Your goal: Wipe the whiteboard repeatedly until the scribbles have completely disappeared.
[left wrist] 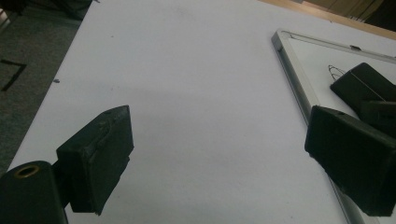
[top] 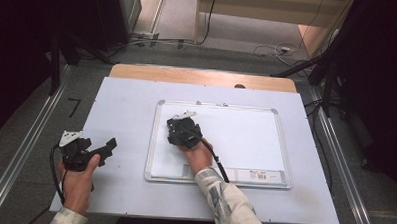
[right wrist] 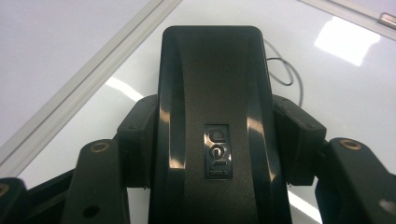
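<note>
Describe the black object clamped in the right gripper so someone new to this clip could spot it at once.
Start at the silver-framed whiteboard lying on the white table. Over its left part the right gripper is shut on a black whiteboard eraser, which sits beside a thin pen scribble. The eraser is a glossy, rounded block with an embossed logo plate on top, unlike the matte jaws at its sides.

There are two tools, the left tool (top: 92, 151) and the right tool (top: 178, 127), one black eraser (right wrist: 212, 130), one whiteboard (top: 245, 138) bearing one small pen squiggle (right wrist: 285, 70), one white sheet (top: 121, 114), one counter (top: 202, 76), and two hands.
</note>
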The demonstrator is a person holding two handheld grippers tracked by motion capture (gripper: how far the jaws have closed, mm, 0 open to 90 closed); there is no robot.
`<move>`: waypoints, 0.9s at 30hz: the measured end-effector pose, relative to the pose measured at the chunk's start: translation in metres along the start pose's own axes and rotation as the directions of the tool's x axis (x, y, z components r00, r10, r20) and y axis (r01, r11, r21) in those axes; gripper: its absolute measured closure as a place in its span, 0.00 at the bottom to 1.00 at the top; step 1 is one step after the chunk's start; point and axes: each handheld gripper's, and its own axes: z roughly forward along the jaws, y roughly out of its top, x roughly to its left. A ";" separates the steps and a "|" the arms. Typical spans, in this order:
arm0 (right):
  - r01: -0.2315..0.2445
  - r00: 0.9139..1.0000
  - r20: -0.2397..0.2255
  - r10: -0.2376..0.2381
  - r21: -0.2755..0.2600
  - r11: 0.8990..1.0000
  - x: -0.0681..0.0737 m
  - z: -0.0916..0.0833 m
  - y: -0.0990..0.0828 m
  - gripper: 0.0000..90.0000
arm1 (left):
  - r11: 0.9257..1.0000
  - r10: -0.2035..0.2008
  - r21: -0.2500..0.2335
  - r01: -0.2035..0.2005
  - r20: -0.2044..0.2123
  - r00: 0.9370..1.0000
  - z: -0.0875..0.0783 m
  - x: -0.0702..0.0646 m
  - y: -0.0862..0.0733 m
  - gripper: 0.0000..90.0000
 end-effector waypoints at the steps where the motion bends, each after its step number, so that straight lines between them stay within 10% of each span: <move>1: 0.000 1.000 0.000 0.000 0.000 1.000 0.000 0.000 0.000 0.42 | 1.000 0.000 0.002 0.000 0.001 1.000 0.000 0.000 0.000 0.10; 13: -0.024 0.999 0.034 0.024 0.012 1.000 -0.016 -0.005 -0.004 0.42 | 1.000 0.003 0.001 -0.003 -0.004 1.000 0.001 0.000 0.000 0.10; 27: 0.029 0.999 -0.014 -0.029 0.009 1.000 0.016 0.000 0.002 0.42 | 1.000 0.002 0.001 -0.002 0.002 1.000 0.001 -0.002 0.000 0.09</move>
